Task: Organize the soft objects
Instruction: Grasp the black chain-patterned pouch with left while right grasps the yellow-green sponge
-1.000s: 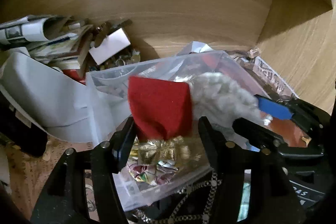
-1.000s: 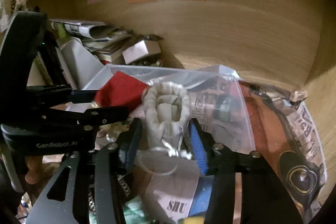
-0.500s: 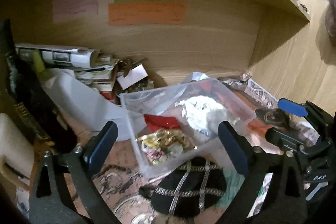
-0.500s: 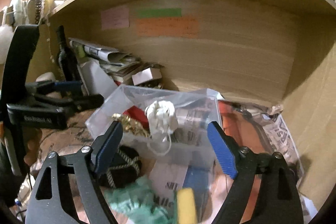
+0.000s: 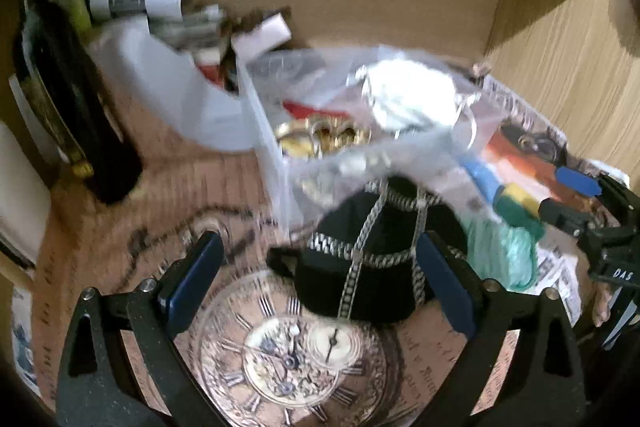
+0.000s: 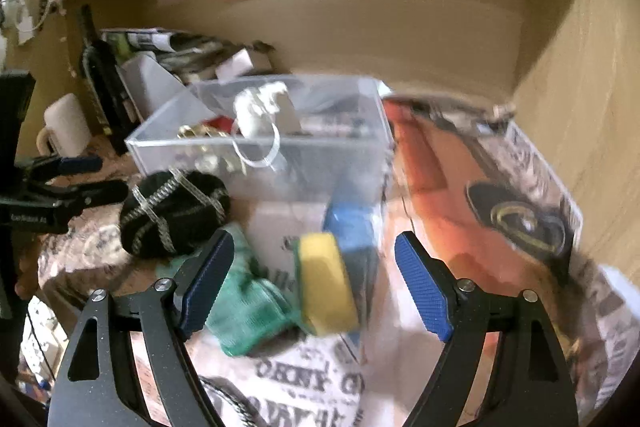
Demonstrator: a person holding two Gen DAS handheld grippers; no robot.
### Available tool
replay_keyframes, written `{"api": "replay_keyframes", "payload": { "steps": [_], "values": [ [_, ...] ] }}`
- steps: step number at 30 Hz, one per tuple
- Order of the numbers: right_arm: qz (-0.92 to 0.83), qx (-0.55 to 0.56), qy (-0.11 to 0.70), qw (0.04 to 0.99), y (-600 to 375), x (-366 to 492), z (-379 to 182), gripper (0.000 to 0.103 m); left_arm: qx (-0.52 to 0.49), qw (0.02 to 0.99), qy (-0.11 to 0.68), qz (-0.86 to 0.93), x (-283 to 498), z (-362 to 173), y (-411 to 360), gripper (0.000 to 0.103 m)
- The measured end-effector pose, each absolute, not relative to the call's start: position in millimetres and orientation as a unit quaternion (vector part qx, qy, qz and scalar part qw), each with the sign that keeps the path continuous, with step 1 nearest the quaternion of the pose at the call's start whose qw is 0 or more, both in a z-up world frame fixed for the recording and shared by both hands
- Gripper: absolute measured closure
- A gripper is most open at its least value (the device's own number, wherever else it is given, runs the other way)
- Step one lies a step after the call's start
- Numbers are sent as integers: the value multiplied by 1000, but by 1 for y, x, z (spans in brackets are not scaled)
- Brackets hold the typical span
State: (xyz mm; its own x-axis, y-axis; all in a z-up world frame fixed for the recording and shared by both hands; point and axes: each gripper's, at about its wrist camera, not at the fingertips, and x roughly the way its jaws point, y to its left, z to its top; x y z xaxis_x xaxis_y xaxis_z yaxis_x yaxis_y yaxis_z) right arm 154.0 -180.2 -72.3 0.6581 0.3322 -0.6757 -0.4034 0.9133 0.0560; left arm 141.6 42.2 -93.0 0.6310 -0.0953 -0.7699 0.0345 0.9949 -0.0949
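Left wrist view: left claw point(image 5: 318, 281) spread wide, empty; black silver-banded pouch point(image 5: 372, 255) lies between its fingers at 12 o'clock, against the clear plastic box point(image 5: 272, 143).

Right wrist view: right claw point(image 6: 314, 277) spread wide, empty; yellow sponge point(image 6: 326, 285) between its fingers, green cloth point(image 6: 248, 307) at 9 o'clock, white soft item point(image 6: 256, 111) inside the box.
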Motion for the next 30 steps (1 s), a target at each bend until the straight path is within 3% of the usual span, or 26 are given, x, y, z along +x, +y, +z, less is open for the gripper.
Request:
{"api": "replay_keyframes", "payload": {
  "steps": [4,7,9,17,24,30],
  "values": [
    [198,-38,373,906,-186,153,-81,24,-49,895,443,-37,145,-109,42,5],
    [203,-31,379,903,-187,152,-85,32,-61,891,449,-40,148,-117,42,7],
    [207,-29,385,899,-187,153,-88,40,-61,888,454,-42,151,-120,40,19],
    [220,-30,406,886,-185,155,-101,73,-72,881,465,-57,155,-132,41,49],
    [216,-27,383,898,-189,151,-90,75,-54,893,444,-54,140,-124,36,71],
    [215,-29,356,909,-190,147,-74,75,-48,904,423,-52,124,-107,32,81]
  ]
}}
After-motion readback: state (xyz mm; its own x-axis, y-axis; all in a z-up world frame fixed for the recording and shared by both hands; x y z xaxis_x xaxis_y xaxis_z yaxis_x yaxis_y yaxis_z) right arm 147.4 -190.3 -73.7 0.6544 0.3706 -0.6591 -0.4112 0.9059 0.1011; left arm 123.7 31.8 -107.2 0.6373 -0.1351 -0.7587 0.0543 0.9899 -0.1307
